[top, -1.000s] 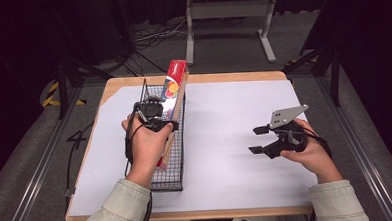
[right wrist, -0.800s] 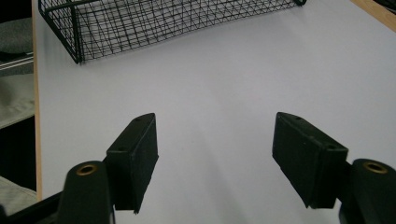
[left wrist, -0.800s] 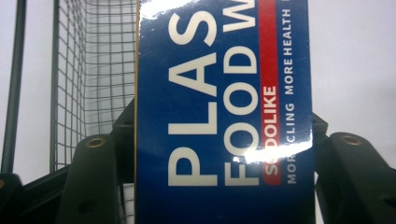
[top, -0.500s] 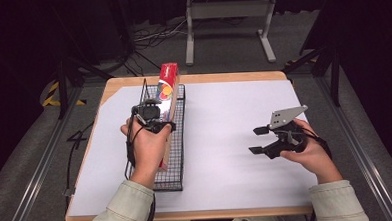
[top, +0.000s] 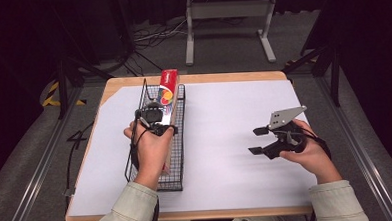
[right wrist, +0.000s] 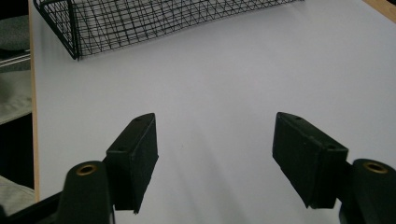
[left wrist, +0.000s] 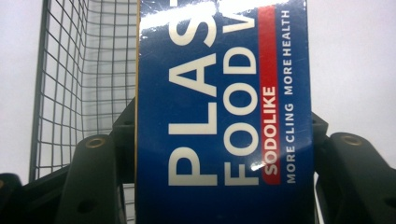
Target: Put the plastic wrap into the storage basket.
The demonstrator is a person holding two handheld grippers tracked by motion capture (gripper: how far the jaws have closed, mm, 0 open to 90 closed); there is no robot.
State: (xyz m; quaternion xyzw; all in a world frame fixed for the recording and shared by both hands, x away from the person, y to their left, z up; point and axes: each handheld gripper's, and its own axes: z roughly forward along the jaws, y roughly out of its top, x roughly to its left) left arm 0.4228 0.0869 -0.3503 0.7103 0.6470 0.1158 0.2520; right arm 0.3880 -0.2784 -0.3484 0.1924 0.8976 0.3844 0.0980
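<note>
one long box (top: pixel 167 99) of cling film lies in one black wire basket (top: pixel 178 141) at the left of the white surface (top: pixel 225 139). the left tool (top: pixel 154 117) pinches the box; the right tool (top: pixel 258 140) hovers spread, holding nothing.

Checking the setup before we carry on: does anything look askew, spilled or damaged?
Nothing stands out. The left gripper clamps the long food-wrap box over the wire basket; the box looks intact. The right gripper is open above the white sheet.
</note>
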